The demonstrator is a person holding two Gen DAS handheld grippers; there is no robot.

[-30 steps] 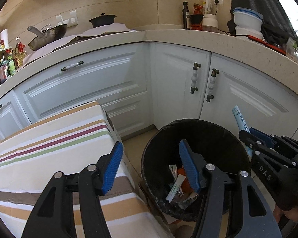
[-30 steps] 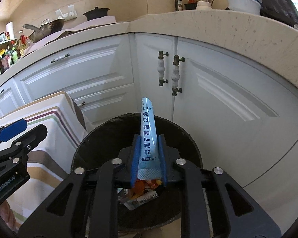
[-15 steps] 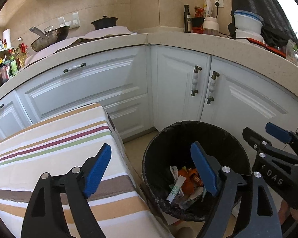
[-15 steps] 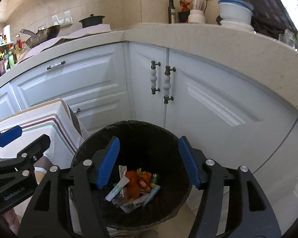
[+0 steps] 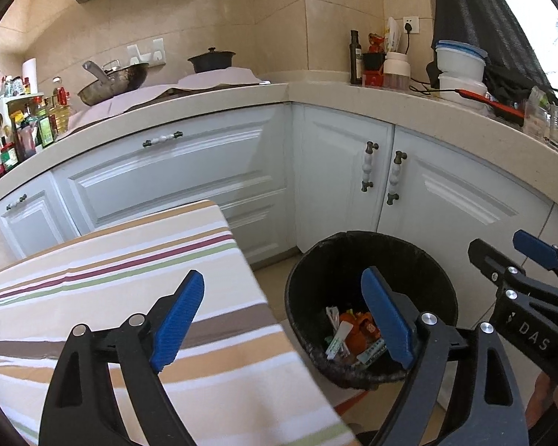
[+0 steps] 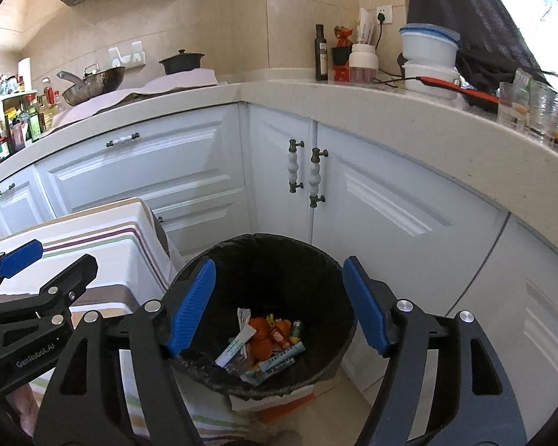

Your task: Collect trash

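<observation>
Sachet (image 6: 281, 359) now lies in the bin (image 6: 264, 239), on the wrapper pile (image 6: 264, 338) at the bottom. A second ago my right gripper (image 6: 279, 306) had it pinched above the rim; now its jaws are spread wide, empty, hovering over the opening. Left gripper (image 5: 282, 319) also wide open, nothing held, straddling the edge of the striped table (image 5: 93, 271) beside the bin. I'd call this drop done; both grippers free for the next piece.

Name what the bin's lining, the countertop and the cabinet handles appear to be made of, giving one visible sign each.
Bin lining: thin black plastic bag, judging by its crinkled rim. Countertop: likely polished stone or composite, beige with fine specks. Cabinet handles: seemingly white ceramic grips, glossy, on dark metal ends.
</observation>
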